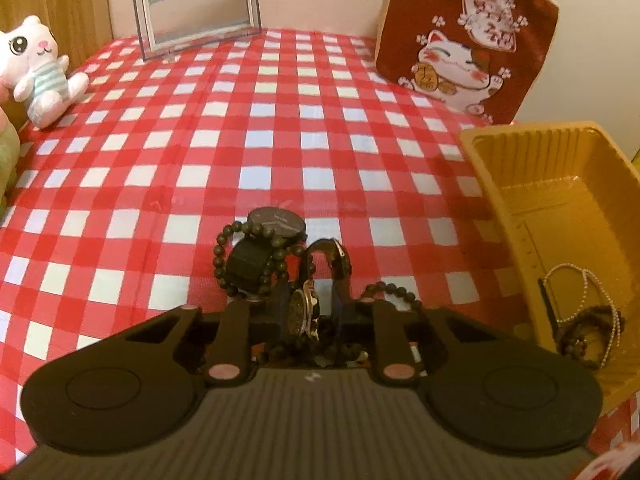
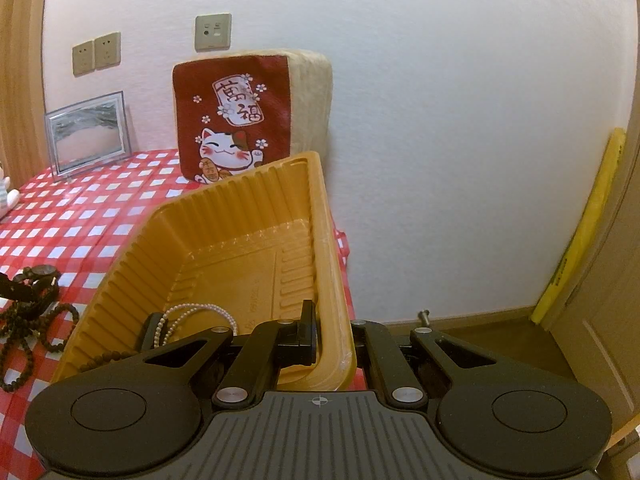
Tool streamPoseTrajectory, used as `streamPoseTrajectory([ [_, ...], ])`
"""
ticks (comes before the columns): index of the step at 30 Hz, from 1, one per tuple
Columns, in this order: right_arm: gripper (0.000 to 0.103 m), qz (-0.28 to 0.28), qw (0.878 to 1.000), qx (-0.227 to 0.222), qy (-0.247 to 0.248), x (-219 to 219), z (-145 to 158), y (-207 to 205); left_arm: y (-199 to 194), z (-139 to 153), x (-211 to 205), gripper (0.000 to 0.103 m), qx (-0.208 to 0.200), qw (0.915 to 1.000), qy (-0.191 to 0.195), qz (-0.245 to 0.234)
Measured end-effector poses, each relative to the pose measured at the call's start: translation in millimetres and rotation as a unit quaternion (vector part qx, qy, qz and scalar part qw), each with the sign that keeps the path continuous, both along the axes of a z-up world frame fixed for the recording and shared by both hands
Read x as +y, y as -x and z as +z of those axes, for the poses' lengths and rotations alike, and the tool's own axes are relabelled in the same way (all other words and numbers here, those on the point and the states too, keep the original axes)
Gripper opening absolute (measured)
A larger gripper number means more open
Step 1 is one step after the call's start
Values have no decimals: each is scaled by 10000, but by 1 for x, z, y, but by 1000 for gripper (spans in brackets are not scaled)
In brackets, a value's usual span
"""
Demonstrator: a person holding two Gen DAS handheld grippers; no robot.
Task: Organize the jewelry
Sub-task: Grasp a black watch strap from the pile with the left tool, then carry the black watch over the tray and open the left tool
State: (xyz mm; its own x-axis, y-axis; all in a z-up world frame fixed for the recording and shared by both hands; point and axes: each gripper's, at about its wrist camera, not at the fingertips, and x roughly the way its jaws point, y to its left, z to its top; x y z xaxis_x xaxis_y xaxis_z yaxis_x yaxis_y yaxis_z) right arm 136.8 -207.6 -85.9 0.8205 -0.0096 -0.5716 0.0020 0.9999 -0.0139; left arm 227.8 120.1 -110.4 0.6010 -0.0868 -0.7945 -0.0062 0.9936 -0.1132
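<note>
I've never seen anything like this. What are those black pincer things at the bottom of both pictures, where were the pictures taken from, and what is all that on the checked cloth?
No robot here: a person holds a two-finger gripper in each hand, and a camera on each looks forward along its fingers. One picture comes from the left gripper, the other from the right gripper.

The left one reaches into a pile of jewelry on the checked tablecloth: a dark bead bracelet, a black watch and a gold-rimmed watch sitting between its fingers. Whether it grips yet is unclear.

The right one is shut on the rim of the orange tray, tilting it. Inside lies a pearl necklace. Behind stand a lucky-cat cushion, a picture frame and a plush cat.
</note>
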Motion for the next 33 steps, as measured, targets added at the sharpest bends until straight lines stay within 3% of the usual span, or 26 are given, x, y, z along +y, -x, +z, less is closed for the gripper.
streamPoseTrajectory([
  [11, 5, -1, 10000, 0, 1, -1, 0, 0, -4, -4, 3, 8, 89, 9999, 20, 140],
  [33, 4, 27, 10000, -22, 7, 2, -1, 0, 2, 28, -6, 8, -271, 9990, 339, 71],
])
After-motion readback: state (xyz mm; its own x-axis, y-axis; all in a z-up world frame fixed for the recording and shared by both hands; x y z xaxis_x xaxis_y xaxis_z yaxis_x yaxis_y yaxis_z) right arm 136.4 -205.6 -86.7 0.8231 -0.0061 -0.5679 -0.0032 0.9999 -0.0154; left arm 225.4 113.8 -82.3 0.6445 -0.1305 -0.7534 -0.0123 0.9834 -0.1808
